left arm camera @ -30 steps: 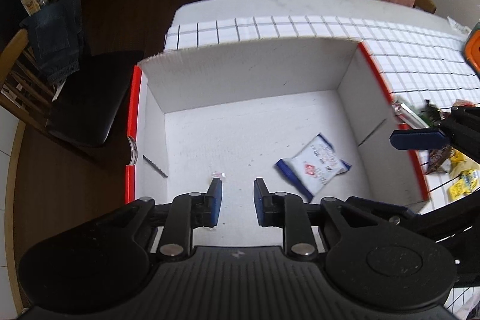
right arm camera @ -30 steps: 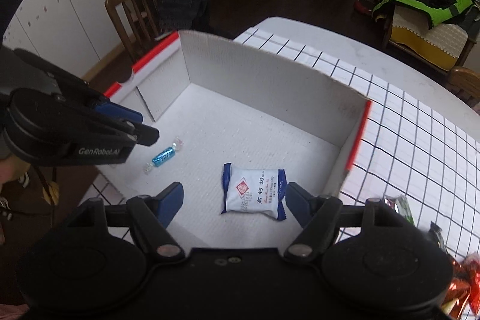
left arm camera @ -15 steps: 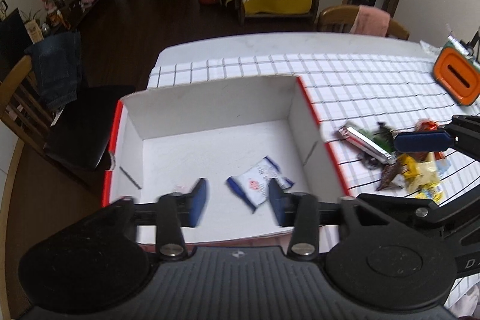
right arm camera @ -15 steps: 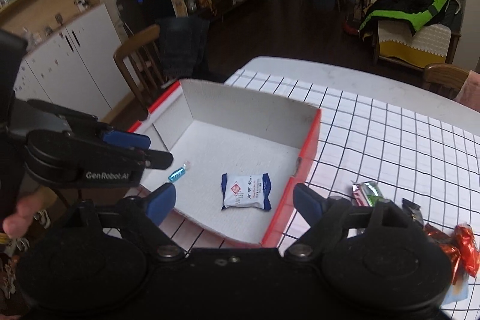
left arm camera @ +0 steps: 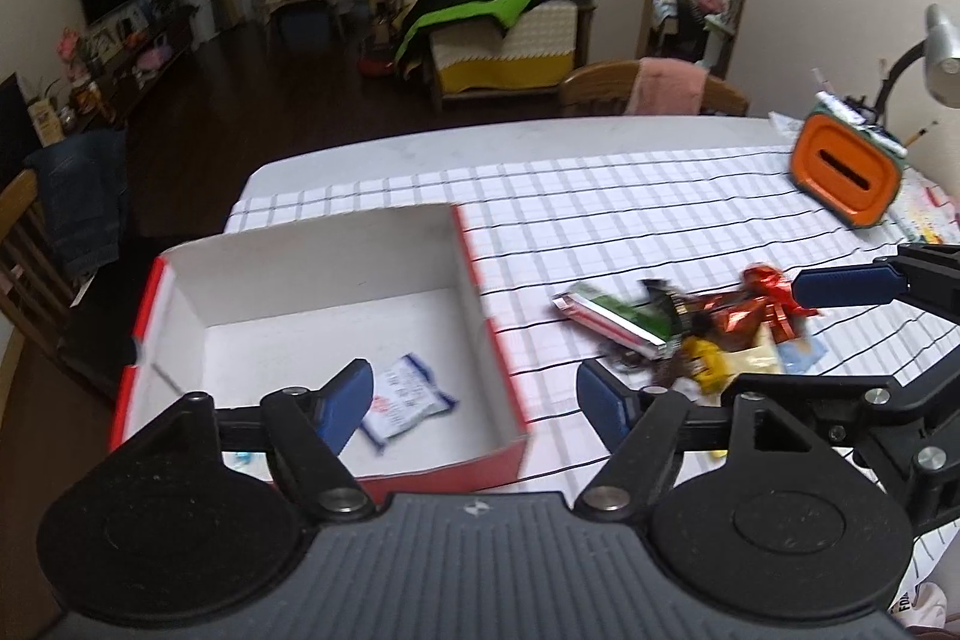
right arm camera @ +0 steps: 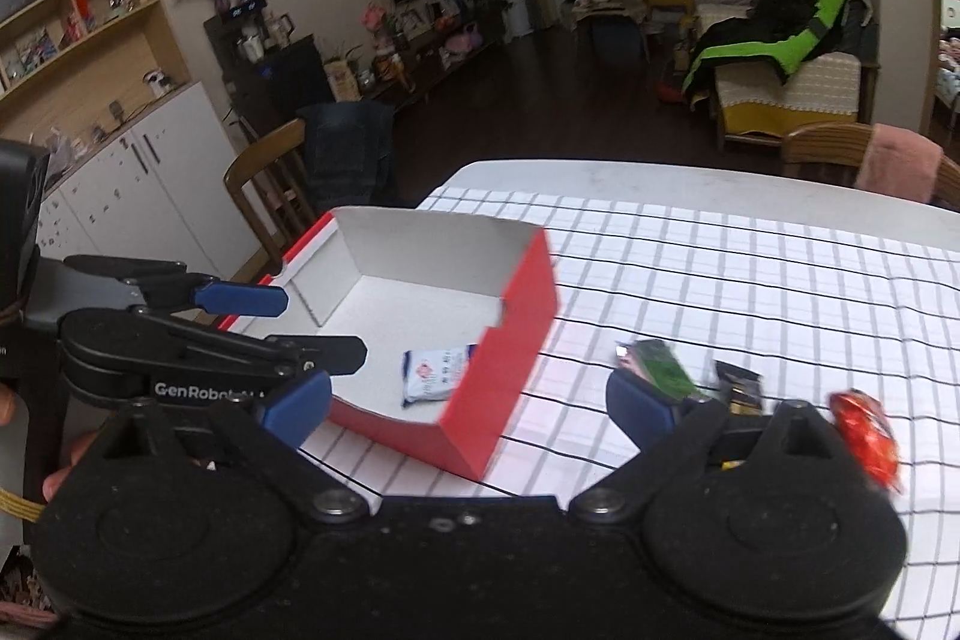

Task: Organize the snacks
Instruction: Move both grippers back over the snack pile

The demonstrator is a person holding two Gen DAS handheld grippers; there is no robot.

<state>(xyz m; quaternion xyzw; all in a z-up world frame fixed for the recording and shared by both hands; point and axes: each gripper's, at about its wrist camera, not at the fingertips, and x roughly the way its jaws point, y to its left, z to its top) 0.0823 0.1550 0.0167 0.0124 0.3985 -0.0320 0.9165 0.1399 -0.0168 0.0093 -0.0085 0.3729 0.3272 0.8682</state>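
Left wrist view: your left gripper [left arm camera: 474, 403] and right gripper [right arm camera: 471, 409] both gape wide, empty; the white-blue snack packet [left arm camera: 405, 403] lies in the red box [left arm camera: 504, 388], loose snacks [left arm camera: 678, 334] at two o'clock.

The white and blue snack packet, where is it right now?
The white and blue snack packet lies on the floor of the red box, near its front right corner, left of the loose snack pile.
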